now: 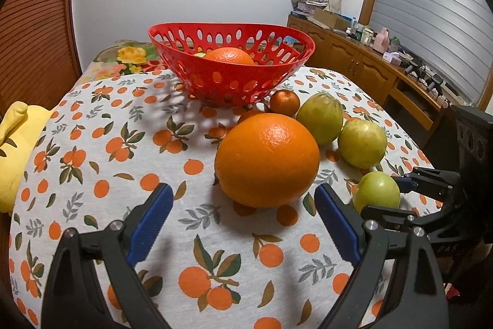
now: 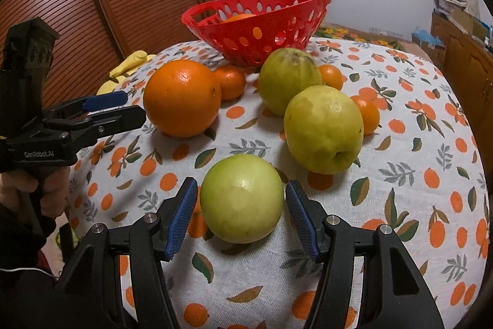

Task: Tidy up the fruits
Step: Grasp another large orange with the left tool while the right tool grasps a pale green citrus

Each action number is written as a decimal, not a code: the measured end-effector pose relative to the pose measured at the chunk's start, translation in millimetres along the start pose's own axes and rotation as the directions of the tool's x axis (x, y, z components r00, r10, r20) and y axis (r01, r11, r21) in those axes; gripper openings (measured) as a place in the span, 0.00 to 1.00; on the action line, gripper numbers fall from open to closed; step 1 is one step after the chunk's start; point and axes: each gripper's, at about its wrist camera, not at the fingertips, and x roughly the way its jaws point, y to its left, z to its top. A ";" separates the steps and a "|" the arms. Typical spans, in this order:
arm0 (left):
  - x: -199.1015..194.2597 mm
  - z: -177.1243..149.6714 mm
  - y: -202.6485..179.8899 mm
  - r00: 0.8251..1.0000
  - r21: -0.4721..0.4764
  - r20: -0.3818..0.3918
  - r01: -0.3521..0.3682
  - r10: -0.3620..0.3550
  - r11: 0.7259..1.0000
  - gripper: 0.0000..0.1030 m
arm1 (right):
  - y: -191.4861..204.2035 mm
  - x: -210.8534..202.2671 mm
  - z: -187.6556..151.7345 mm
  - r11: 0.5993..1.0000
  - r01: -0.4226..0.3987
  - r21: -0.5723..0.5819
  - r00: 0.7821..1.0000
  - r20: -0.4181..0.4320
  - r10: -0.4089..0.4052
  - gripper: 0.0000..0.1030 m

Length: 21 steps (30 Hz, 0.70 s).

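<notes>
Fingers (image 2: 300,219) apart astride green fruit (image 2: 242,199), pads clear; left fingers (image 1: 152,215) wide, orange (image 1: 267,159) at 12. Both round, firm, likely slick: grip at widest girth.

Basket (image 1: 231,82) at far end of table (image 1: 92,174), one orange (image 1: 229,56) in it. Large orange (image 1: 266,159) lies just beyond my left gripper (image 1: 243,221). Nearest apple (image 2: 242,199) sits between my right gripper's (image 2: 242,215) pads. Two more apples (image 2: 323,128) farther right.

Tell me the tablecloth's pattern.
White tablecloth printed with oranges and green-grey leaves, clearest in the left wrist view.
</notes>
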 end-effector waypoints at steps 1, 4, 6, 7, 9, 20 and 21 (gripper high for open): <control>0.4 0.3 -0.5 1.000 0.001 0.000 -0.001 0.001 1.000 0.91 | 0.4 0.2 0.1 1.000 0.004 -0.009 1.000 -0.003 -0.004 0.51; 3.8 3.2 -1.5 1.000 0.005 0.000 0.001 -0.001 1.000 0.91 | -0.1 -0.4 -1.2 1.000 0.003 -0.018 1.000 -0.002 -0.003 0.51; 6.1 5.3 -1.9 1.000 0.006 -0.003 0.005 -0.005 1.000 0.91 | -0.4 -0.9 -1.5 1.000 0.005 -0.023 1.000 0.001 -0.005 0.51; 7.3 6.3 -2.7 1.000 0.007 -0.006 0.009 -0.009 1.000 0.91 | -0.3 -1.2 -1.2 1.000 0.008 -0.024 1.000 0.003 -0.008 0.51; 9.6 8.8 -5.0 1.000 0.014 -0.007 0.011 -0.011 1.000 0.91 | -0.6 -3.5 0.0 1.000 0.016 -0.027 1.000 0.016 -0.015 0.51; 30.1 24.4 -15.5 0.999 0.053 -0.039 0.028 -0.026 0.998 0.91 | -8.1 -21.4 13.3 1.000 0.024 -0.018 0.997 0.074 -0.023 0.51; 31.7 25.5 -15.9 0.999 0.055 -0.040 0.028 -0.026 0.998 0.91 | -9.1 -22.8 14.1 1.000 0.024 -0.016 0.997 0.078 -0.023 0.51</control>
